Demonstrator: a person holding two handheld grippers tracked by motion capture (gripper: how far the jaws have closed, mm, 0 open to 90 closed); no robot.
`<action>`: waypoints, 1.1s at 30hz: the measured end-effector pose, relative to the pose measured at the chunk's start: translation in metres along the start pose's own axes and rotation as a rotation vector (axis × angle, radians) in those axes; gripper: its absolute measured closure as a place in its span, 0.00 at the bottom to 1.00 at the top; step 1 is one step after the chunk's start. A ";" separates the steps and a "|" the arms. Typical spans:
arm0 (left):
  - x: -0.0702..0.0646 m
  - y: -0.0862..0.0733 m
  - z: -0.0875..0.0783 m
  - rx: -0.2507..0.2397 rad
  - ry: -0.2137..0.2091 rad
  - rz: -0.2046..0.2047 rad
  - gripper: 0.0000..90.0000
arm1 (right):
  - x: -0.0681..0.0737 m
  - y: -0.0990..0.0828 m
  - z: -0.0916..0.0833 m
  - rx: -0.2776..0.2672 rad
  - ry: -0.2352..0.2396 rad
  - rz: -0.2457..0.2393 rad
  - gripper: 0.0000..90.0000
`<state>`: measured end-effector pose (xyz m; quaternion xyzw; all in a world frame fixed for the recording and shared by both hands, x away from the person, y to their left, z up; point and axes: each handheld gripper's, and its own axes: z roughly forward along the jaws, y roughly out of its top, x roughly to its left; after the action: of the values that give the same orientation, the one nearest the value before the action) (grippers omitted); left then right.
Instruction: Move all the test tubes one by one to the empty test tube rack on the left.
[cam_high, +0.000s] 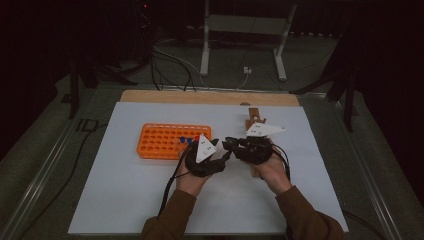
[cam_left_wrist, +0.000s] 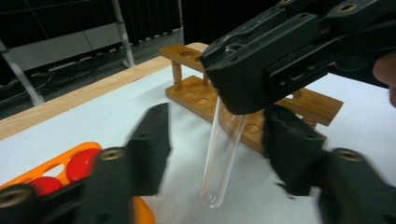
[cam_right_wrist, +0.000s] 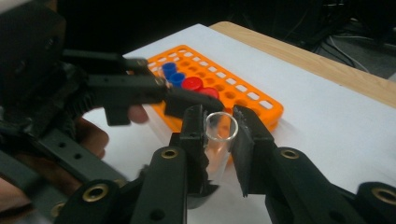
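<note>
The clear test tube (cam_left_wrist: 223, 154) hangs in the air above the white table sheet (cam_high: 125, 190), clamped near its open mouth by the right gripper (cam_right_wrist: 219, 135), whose two pads sit tight on the glass on either side of the rim. From the left gripper view the tube slants down, its rounded bottom free and unsupported, between the left gripper's (cam_left_wrist: 212, 149) two jaws, which stand apart on either side of it without touching; that gripper is loose, grasping nothing yet. To my eye this looks like a hand-over, and the weak point is the glass itself. It is smooth, held only at one end, and tilted, so a slight easing of the right pads before the left ones bite would probably let it slide out and drop to the sheet, where it could roll or crack. If the left jaws close off-centre they may knock the free end sideways and lever the tube in the right grip. Pressing too hard from both sides on thin glass is another risk. Just behind stands the wooden rack (cam_left_wrist: 261, 109), and a swing of the tube could clip its top rail. The orange rack (cam_right_wrist: 224, 88) with red caps (cam_right_wrist: 192, 83) and blue caps (cam_right_wrist: 169, 69) lies close by the left hand (cam_high: 192, 180), near enough to be bumped.
</note>
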<state>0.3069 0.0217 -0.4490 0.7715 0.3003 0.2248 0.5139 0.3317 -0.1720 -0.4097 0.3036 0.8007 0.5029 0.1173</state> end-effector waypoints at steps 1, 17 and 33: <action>0.000 0.000 0.000 0.000 -0.005 0.000 0.57 | 0.001 0.000 0.000 -0.001 0.005 0.002 0.84; 0.001 -0.001 0.000 0.005 -0.045 0.004 0.84 | 0.002 -0.001 -0.002 -0.030 0.043 0.014 0.67; 0.013 -0.002 -0.013 0.000 -0.031 -0.039 0.84 | -0.010 -0.012 -0.013 -0.067 -0.054 0.039 0.17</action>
<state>0.3077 0.0401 -0.4457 0.7688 0.3074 0.2027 0.5230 0.3283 -0.1911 -0.4155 0.3286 0.7740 0.5230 0.1393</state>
